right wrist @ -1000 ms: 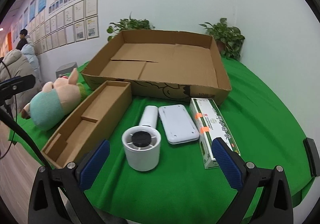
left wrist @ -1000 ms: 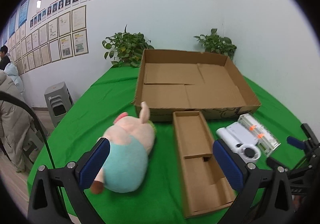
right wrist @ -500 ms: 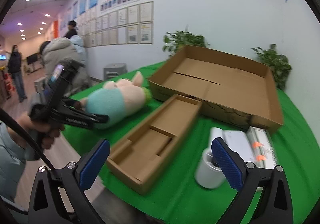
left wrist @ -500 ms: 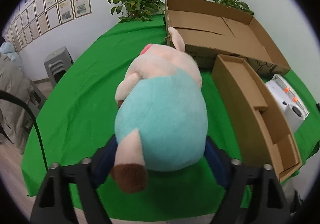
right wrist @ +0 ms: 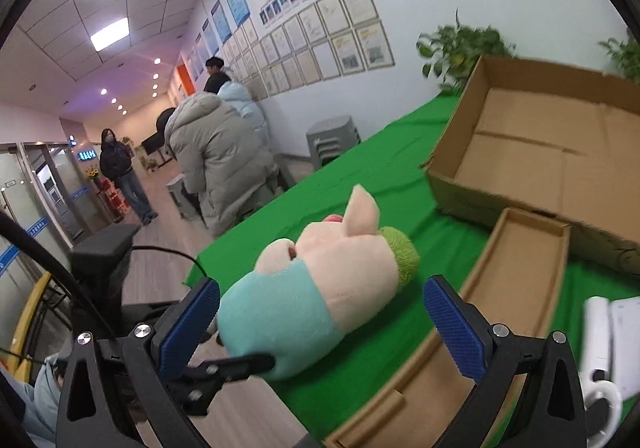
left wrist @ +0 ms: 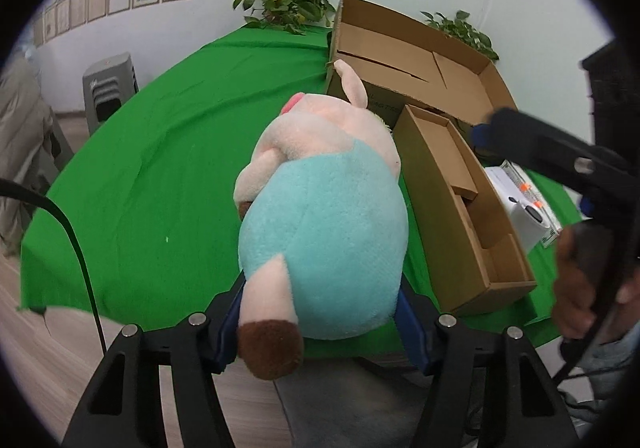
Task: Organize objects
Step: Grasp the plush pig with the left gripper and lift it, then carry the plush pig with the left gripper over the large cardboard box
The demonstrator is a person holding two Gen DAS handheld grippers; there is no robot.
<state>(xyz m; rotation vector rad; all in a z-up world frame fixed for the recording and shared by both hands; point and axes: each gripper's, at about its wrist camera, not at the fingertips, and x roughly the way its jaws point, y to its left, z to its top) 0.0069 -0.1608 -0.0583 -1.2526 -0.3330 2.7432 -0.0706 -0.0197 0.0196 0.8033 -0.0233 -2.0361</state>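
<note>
No words on the wall papers or on the boxes can be read; the print on the front of the big box (left wrist: 416, 64) is too small and blurry.

Your left gripper (left wrist: 320, 324) points down at a slant over the near edge of the tabletop (left wrist: 160, 152). Its jaws have just been closing, and the blue pads now sit on both sides of the plush pig (left wrist: 324, 216), at its teal back end. They seem to press into the soft body, though the pig hides most of each pad.

Your right gripper (right wrist: 320, 320) is held out from the 3 o'clock side, with your hand (left wrist: 580, 280) wrapped around its handle. Its jaws stand wide open. In the right wrist view the pig lies between and beyond them, with no pad touching it.

The pig is pale pink with a teal body, a pink snout, one ear sticking up, a green tuft near its head and a brown-tipped foot hanging toward you. It lies on the green cloth at the near edge, head toward 12 o'clock. The long narrow tray (left wrist: 460, 208) lies just beside it at 3 o'clock, and the big box is past its ear, at about 1 o'clock.
</note>
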